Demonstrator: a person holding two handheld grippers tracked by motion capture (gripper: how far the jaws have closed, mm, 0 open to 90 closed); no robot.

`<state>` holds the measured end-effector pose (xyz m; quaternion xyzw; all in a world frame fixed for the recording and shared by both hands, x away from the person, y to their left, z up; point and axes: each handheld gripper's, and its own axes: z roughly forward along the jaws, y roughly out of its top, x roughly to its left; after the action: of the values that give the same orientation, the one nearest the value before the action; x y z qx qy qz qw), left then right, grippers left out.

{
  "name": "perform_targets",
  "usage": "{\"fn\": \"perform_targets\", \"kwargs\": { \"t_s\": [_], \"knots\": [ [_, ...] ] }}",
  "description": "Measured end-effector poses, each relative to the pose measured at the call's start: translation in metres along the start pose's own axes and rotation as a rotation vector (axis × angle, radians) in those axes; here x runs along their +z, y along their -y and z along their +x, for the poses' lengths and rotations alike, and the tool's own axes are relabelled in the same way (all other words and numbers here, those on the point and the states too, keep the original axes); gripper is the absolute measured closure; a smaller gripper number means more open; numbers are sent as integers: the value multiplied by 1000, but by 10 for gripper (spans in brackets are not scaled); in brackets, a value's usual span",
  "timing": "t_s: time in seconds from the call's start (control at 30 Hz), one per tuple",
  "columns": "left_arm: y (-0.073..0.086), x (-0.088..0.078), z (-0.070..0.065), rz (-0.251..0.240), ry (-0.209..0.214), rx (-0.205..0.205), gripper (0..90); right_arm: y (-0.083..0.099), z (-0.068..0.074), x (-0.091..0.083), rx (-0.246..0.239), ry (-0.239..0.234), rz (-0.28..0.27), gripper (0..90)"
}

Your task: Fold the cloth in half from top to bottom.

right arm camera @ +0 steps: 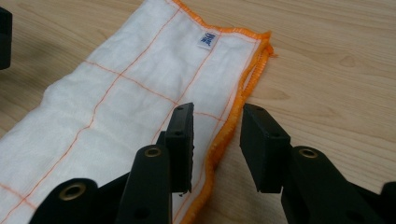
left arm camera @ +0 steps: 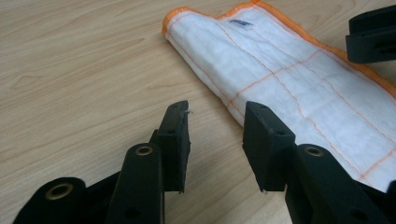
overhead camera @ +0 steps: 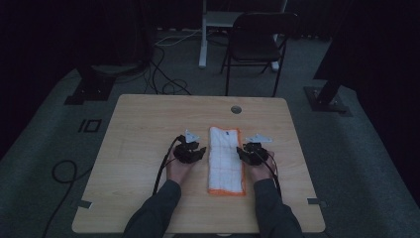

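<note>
Centrally, nearer the desk's (overhead camera: 148, 119) front edge, a folded white cloth with orange hem (overhead camera: 226, 159) is laid lengthwise. It is flanked by the left gripper (overhead camera: 194, 152) and right gripper (overhead camera: 249, 152) — both jaw pairs are parted, nothing clamped — the right's straddling the hem.

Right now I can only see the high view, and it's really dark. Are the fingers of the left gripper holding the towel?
Observer: No. The left gripper has its fingers open over bare table, just beside the folded towel.
Operator: What about the other one?
Observer: The right gripper is open too, with the towel's orange hem in the gap between its fingers, not pinched.
Operator: Is there anything on the towel?
Observer: A small blue-and-white label sits near the far hem.
</note>
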<state>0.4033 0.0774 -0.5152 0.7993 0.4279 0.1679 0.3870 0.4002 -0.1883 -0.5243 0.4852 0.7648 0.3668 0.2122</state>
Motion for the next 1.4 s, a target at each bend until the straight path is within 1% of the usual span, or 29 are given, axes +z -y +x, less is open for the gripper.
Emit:
{"fn": "perform_targets", "kwargs": {
  "t_s": [0.13, 0.2, 0.33, 0.47, 0.53, 0.7, 0.83, 0.93, 1.1, 1.23, 1.37, 1.4],
  "knots": [
    [-2, 5, 1, -5, -4, -7, 613, -2, -1, 3, 5, 5, 0, 645],
    [-3, 9, 1, -7, -6, -13, 612, -3, -3, 5, 20, -2, -1, 647],
    [-6, 14, 1, -7, -7, -15, 609, -7, -6, 8, 35, 2, -1, 650],
    [-11, 18, 0, -15, 1, -17, 607, -10, -7, 13, 38, 5, 2, 656],
    [-14, 21, -1, -12, 6, -17, 606, -12, -8, 16, 37, 9, 9, 658],
    [-18, 30, -3, -6, 17, -41, 599, -14, -8, 24, 39, 9, 21, 660],
    [-18, 37, -6, 10, 11, -38, 577, -14, -6, 30, 43, 9, 31, 661],
    [-19, 43, -7, 31, -1, -34, 563, -14, -6, 33, 49, 10, 41, 660],
    [-19, 51, -5, 68, -14, -54, 545, -14, -8, 34, 54, 17, 46, 649],
    [-19, 55, -3, 91, -11, -71, 545, -12, -11, 37, 72, 14, 66, 643],
    [-19, 55, -3, 93, -9, -69, 560, -12, -11, 38, 77, 11, 70, 647],
    [-19, 55, -3, 93, -10, -69, 571, -12, -11, 38, 77, 6, 70, 667]
  ]
}}
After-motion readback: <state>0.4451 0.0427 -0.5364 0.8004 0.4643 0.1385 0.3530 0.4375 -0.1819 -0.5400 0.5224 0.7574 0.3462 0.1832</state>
